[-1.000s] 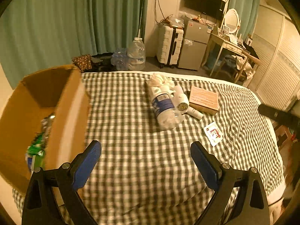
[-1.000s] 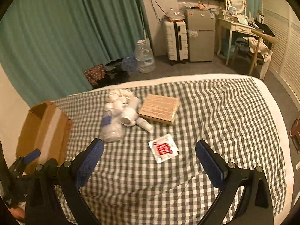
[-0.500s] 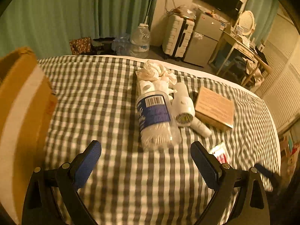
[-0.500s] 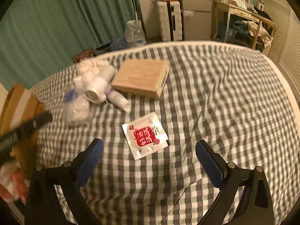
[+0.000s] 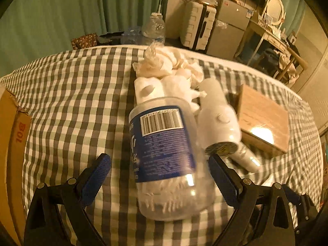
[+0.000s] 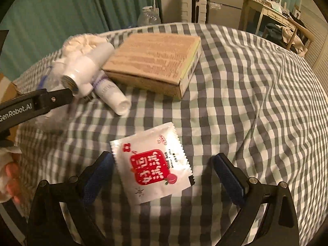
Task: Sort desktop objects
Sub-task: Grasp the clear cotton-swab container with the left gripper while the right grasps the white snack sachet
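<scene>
Jar point(image 5: 164, 153) left of bottle point(image 5: 219, 119); box point(image 5: 264, 119) right; packet point(image 6: 151, 166) nearer

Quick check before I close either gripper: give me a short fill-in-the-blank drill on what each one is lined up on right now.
1. The left gripper is open around a clear jar with a ____ label.
2. The right gripper is open over a white sachet printed with a ____ square.
3. The jar lies on its ____ on the checked cloth.
4. Behind the sachet sits a brown ____.

Missing words: blue; red; side; box
</scene>
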A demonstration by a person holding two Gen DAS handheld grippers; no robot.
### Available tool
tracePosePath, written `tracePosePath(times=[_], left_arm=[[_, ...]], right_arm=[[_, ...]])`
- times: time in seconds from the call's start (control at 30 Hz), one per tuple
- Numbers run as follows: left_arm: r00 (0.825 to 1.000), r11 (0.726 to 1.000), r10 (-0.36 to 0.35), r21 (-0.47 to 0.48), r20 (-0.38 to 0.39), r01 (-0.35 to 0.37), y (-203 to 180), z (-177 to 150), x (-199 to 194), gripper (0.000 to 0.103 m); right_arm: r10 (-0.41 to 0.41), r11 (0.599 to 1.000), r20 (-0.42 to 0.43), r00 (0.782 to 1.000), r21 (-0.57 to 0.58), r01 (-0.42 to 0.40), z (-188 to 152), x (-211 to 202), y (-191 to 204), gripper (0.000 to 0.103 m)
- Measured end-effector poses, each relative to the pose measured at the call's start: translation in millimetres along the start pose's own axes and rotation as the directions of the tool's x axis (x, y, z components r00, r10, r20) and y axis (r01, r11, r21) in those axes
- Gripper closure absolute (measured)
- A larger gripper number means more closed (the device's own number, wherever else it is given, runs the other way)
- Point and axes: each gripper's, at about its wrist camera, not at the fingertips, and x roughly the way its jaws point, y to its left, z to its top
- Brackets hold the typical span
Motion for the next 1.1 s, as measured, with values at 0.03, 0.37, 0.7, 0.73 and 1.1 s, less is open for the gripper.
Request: tracePosePath(times=[0.03,0.37,0.7,0.73,1.1], left_arm=[[1.000,1.000,0.005,0.008,0.008,-0.005,0.3,-0.6,0.1,0.011],[1.000,0.995,0.008,0.102,0.012,-0.009,-3.2,-11.7,-15.9,0.038],[1.000,0.997,0.010,0.072,0.011,-0.011,29.4,-37.5,-58.9,0.038],[1.000,0.998,0.010,0.068,0.009,-0.011,33.7,-41.1,-64.6,0.038],[0.998,0.998,0.002,0.056,0.061,-0.005,72.3,-52.2,-127.8,0.038]], right_arm=[[0.003,1.000,0.006,1.000,0.001,-0.003,-0.9,0.4,-1.2,0.004],[-0.047,0.998,0.038,0.998,-0.028,0.048,-10.8,-8.1,-0.6,0.044],[0.027,0.999,0.069,0.997,0.031,-0.029,-17.3,-42.3,-7.4,0.088],[0.038,0.999,0.085,0.996,0.032,-0.040,-17.2,-48.9,-6.9,0.088],[0.144,0.986,0.166,0.976,0.055,-0.155,-17.9,-101.9,4.8,0.098]])
